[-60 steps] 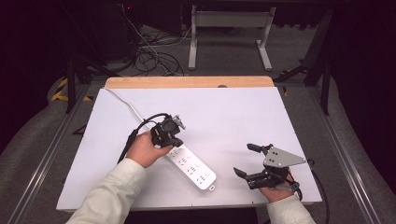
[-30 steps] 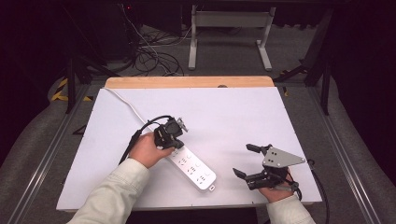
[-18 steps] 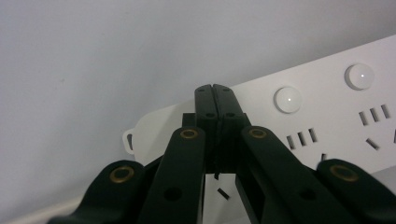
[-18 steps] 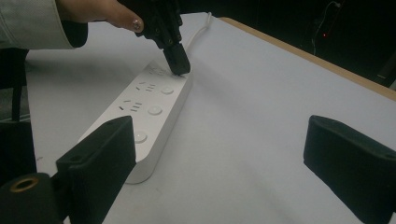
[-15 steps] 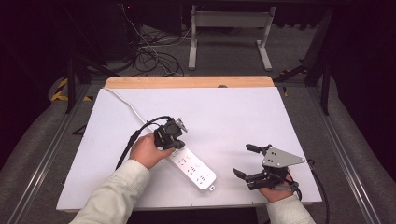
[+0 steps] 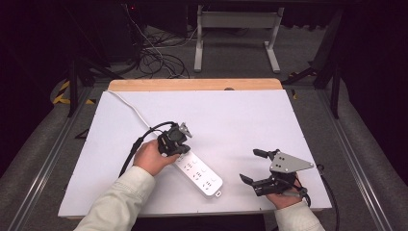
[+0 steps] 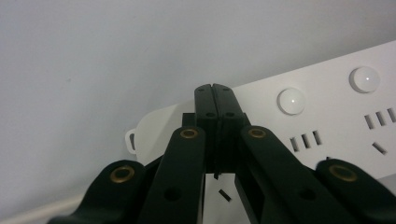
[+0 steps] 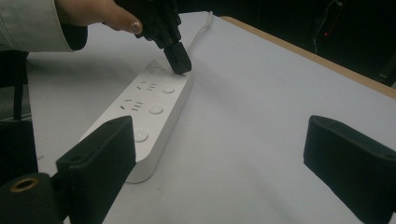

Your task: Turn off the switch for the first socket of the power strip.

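Left gripper (image 6: pixel 179 146) against power strip (image 6: pixel 199 174)

I see a white rectangular sheet (image 6: pixel 231 120) covering most of the light wooden tabletop (image 6: pixel 192 84), whose bare edge shows as a strip along the far side at 12 o'clock. A small dark spot (image 6: pixel 229 89) sits on that wooden strip, just right of centre. Beyond it, at 12 o'clock, I make out a pale grey metal stand with 2 legs (image 6: pixel 235 33) on the grey carpeted floor (image 6: pixel 308 53). At 11 o'clock a tangle of black cables (image 6: pixel 161 60) lies on the floor. At 9 o'clock, yellow and black striped hazard tape (image 6: pixel 62 92) marks the floor beside a grey metal rail (image 6: pixel 45 161).
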The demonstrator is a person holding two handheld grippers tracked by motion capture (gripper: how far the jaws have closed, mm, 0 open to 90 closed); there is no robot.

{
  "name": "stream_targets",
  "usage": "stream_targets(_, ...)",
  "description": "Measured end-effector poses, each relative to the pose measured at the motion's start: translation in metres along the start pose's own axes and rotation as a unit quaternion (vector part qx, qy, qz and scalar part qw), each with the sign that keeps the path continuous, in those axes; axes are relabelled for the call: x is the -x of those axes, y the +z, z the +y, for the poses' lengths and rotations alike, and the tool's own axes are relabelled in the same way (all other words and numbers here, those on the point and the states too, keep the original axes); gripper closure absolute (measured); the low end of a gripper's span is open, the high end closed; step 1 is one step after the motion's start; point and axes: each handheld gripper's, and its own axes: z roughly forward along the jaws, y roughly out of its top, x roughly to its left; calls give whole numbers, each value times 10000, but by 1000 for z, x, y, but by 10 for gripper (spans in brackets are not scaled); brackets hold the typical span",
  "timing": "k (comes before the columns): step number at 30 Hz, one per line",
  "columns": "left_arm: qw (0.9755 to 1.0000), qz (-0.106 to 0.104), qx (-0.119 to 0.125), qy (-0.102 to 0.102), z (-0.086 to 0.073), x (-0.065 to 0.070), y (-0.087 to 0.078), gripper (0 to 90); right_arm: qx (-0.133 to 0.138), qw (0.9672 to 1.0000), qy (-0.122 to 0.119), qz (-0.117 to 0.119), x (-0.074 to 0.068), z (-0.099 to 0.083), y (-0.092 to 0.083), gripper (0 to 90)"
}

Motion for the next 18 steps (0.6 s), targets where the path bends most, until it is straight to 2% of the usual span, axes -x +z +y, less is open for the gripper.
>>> stream_targets(4, 10000, 56, 81, -14, -2, 2, 1, 900, -13, 10000, 2, 1, 0, 0, 0, 97)
stream_targets(7, 9999, 27, 95, -117, -3, 1, 0, 900, -15, 10000, -5, 4, 0, 0, 0, 97)
stream_targets(18, 9993, 122, 330, -151, -10, 4, 2, 900, -34, 10000, -6, 20, 0, 0, 1, 97)
